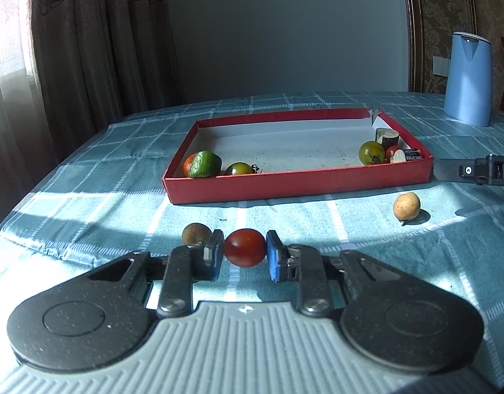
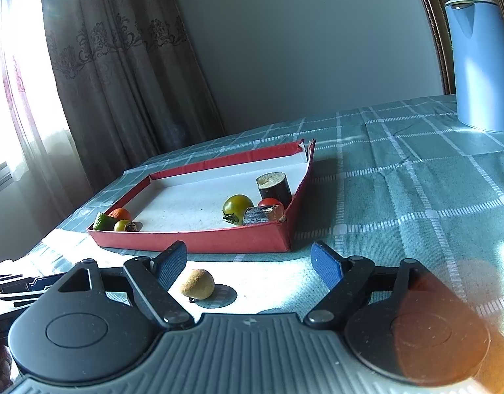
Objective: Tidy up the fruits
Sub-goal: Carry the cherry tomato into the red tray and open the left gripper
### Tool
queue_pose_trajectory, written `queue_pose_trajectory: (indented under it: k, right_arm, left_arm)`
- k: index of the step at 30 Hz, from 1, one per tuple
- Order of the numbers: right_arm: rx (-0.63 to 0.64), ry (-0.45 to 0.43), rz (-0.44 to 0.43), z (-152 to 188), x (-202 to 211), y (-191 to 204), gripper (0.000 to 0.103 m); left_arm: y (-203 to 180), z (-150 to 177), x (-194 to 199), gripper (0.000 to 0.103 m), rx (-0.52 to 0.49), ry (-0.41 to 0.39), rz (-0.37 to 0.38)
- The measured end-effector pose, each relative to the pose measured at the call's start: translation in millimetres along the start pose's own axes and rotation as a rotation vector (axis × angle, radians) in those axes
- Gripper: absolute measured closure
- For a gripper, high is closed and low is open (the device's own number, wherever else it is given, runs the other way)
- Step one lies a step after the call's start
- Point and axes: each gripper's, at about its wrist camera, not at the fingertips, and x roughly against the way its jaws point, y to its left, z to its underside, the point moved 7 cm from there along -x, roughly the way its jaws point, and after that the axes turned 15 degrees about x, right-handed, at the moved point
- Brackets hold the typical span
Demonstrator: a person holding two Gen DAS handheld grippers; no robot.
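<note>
My left gripper point(image 1: 244, 249) clamps a red tomato point(image 1: 244, 247) just short of the red tray point(image 1: 298, 182). My right gripper point(image 2: 248, 264) gapes wide, a tan fruit point(image 2: 197, 283) lying on the tablecloth point(image 2: 416, 197) between its fingers.

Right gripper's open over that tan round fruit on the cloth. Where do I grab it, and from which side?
Take the tan fruit across its widest middle, coming straight forward and down with the right gripper. It is roundish, lies free on the tablecloth, and sits left of centre between the fingers, so shift left first.

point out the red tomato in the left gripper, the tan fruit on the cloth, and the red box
red tomato point(image 1: 244, 247), left wrist view, its front face
tan fruit point(image 2: 197, 283), right wrist view, its sunlit side
red box point(image 1: 298, 180), left wrist view, its near wall
</note>
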Motion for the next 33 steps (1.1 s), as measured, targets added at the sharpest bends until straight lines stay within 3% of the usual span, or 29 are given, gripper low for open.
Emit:
queue_pose_trajectory:
  k: [8,22,33]
  right_arm:
    - [0.003,0.003,0.0,0.3,-0.9,0.5,0.02]
    - [0.016,0.022,-0.004,1.2,-3.4,2.3,0.02]
    - [0.015,0.043,-0.006,2.7,-6.4,2.6,0.02]
  left_arm:
    - [-14.0,-25.7,-3.5,0.078,-0.021,-0.064,-0.059]
    - [-5.3,-74.0,-61.5,0.078,0.042,-0.095,-0.163]
    - [19.8,-103.1,-89.6,0.078,0.187,-0.078,-0.067]
